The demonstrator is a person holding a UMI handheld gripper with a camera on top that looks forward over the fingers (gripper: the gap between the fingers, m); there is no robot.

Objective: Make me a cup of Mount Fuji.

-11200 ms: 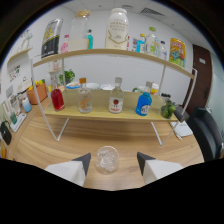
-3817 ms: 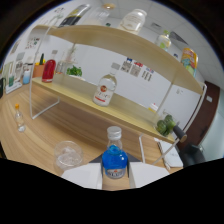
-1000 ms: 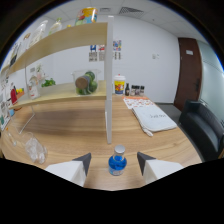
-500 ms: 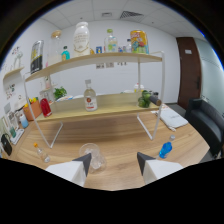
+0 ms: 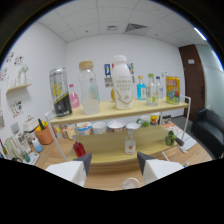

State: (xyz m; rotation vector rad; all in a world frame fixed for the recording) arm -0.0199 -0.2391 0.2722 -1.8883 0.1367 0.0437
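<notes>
my gripper (image 5: 113, 161) is held wide apart with nothing in it; the two white fingers (image 5: 70, 171) point at the shelf (image 5: 120, 111); a clear glass (image 5: 130, 184) sits low down just ahead of the fingers, between them, and only its rim shows; nothing touches it; on the top board i see a dark can (image 5: 61, 92), a clear jar (image 5: 90, 93) with a tan lid, a big white bottle (image 5: 122, 82), a blue bottle (image 5: 142, 91) and a bright box (image 5: 172, 89); on the lower board there are bowls (image 5: 116, 126), a red bottle (image 5: 79, 148), a small bottle (image 5: 129, 145) and a green plant (image 5: 172, 138); an orange pot (image 5: 44, 135) stands off to one side; the table (image 5: 102, 179) is light wood; the wall (image 5: 95, 52) is white, with a dark door (image 5: 192, 80) and a black chair (image 5: 211, 132) beside it
</notes>
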